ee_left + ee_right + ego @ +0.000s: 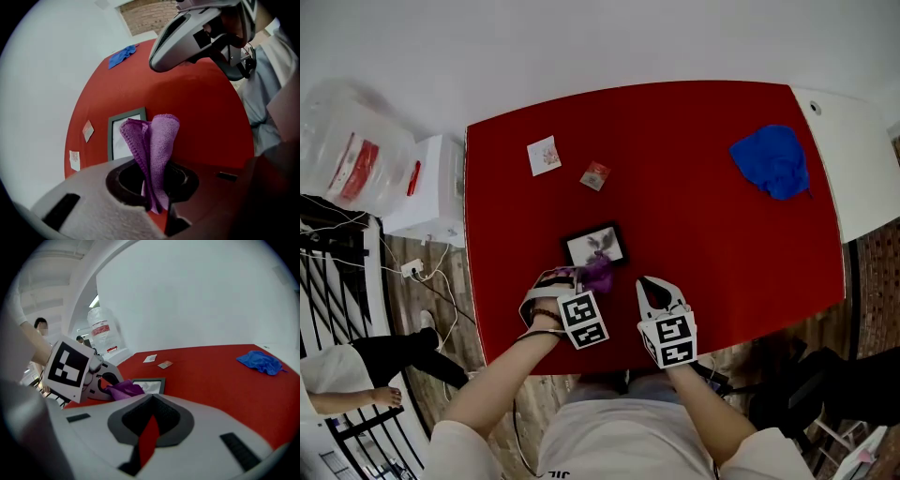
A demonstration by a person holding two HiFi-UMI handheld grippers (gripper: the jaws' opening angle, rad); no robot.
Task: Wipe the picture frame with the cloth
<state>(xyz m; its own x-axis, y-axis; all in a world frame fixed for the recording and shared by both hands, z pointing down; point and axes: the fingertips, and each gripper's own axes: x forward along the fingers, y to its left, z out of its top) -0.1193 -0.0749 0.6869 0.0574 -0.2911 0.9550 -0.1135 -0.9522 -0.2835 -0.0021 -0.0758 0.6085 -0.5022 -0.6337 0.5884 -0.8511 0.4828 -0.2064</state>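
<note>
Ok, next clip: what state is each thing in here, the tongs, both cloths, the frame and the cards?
Picture frame: flat on the red table, face up.
Purple cloth: bunched, gripped, at the frame's near corner.
Left tongs: shut on the purple cloth.
Right tongs: shut, empty.
Blue cloth: crumpled, far right of the table, untouched.
White card and tan card: flat, beyond the frame.

No writing could be read anywhere.
The jug [347,155] carried a red label too blurred to read; two cards [544,155] on the bench [703,234] showed only tiny prints; the marker cubes [583,320] bore black-and-white squares, no letters.
</note>
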